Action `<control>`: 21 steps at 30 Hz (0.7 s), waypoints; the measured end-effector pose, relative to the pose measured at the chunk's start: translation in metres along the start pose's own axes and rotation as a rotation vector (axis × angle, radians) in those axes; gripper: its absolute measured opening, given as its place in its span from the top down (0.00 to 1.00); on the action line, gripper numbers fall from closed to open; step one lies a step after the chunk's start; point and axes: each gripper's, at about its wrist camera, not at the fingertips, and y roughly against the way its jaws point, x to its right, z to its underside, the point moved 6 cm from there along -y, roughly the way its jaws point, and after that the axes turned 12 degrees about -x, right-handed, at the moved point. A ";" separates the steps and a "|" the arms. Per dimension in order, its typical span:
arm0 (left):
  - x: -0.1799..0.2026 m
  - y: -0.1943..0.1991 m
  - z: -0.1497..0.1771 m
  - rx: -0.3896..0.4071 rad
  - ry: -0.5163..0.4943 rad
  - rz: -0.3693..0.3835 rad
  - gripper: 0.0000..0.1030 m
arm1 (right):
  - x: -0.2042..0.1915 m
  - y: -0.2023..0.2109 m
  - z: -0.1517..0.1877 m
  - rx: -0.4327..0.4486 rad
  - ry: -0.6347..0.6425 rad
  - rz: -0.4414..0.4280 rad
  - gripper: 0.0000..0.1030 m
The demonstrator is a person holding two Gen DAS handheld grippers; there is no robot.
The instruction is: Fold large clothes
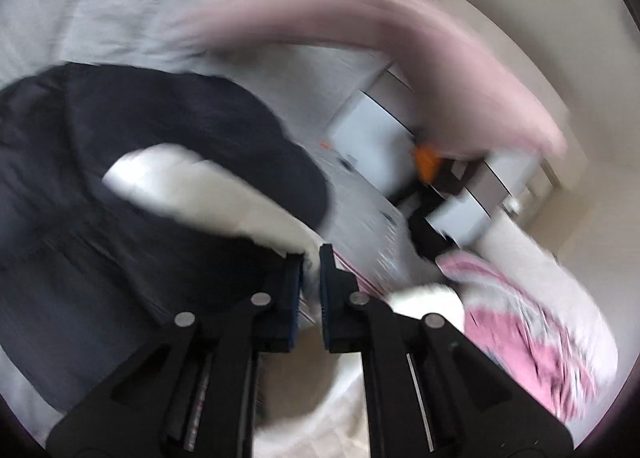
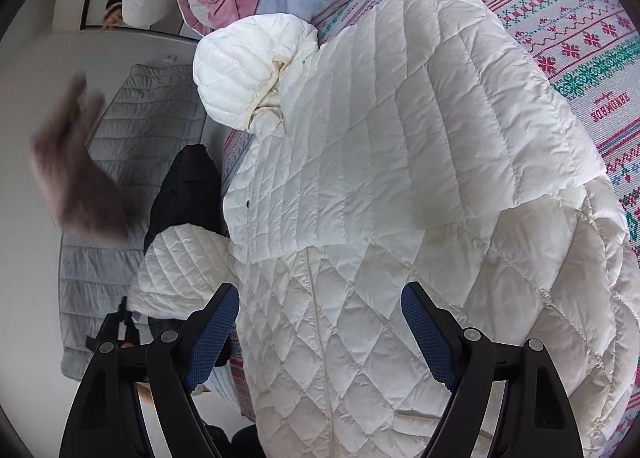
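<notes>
While I hold R gripper (image 2: 320, 328) spread over white quilted jacket (image 2: 400, 178), flat on patterned blanket (image 2: 580, 38), L gripper (image 1: 311, 258) pinches white sleeve (image 1: 192, 186) above dark garment (image 1: 120, 218); view blurred.

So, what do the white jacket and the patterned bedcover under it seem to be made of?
White jacket: seemingly a thin, smooth synthetic shell with padded filling; it is stitched into puffy diamonds and bands and has a slight sheen. Patterned bedcover: looks like matte woven or knitted cloth, with red, green and pink snowflake bands; which of the two is hard to tell.
</notes>
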 end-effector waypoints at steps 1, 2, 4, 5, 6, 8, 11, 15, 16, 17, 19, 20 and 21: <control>0.027 -0.009 0.020 -0.040 -0.068 0.035 0.92 | -0.001 -0.003 0.000 -0.004 -0.001 -0.002 0.18; 0.057 -0.020 0.042 -0.087 -0.149 0.067 0.92 | -0.001 -0.005 0.000 -0.008 -0.002 -0.004 0.18; 0.106 -0.042 0.087 -0.180 -0.312 0.105 0.92 | -0.002 -0.009 0.001 -0.017 -0.001 -0.004 0.18; 0.125 -0.051 0.108 -0.223 -0.388 0.110 0.92 | -0.002 -0.009 0.001 -0.019 0.000 -0.002 0.18; 0.142 -0.059 0.128 -0.262 -0.464 0.107 0.91 | -0.002 -0.009 0.001 -0.018 0.001 0.004 0.18; 0.165 -0.078 0.165 -0.325 -0.595 0.080 0.91 | 0.001 -0.006 0.001 -0.007 -0.001 0.020 0.18; 0.172 -0.095 0.194 -0.409 -0.653 0.069 0.84 | 0.005 0.002 -0.002 0.023 -0.005 0.037 0.18; 0.164 -0.101 0.189 -0.433 -0.618 0.098 0.63 | 0.009 0.005 -0.003 0.030 -0.009 0.041 0.18; 0.160 -0.101 0.184 -0.435 -0.593 0.111 0.58 | 0.009 0.004 -0.003 0.027 -0.009 0.040 0.18; 0.157 -0.102 0.178 -0.439 -0.567 0.125 0.53 | 0.008 0.004 -0.002 0.025 -0.008 0.039 0.18; 0.152 -0.101 0.172 -0.453 -0.518 0.165 0.50 | 0.008 0.004 -0.002 0.026 -0.004 0.043 0.18; 0.151 -0.103 0.170 -0.457 -0.502 0.184 0.49 | 0.008 0.004 -0.003 0.030 -0.003 0.048 0.18; 0.149 -0.101 0.163 -0.457 -0.477 0.206 0.48 | 0.008 0.005 -0.003 0.035 -0.005 0.050 0.18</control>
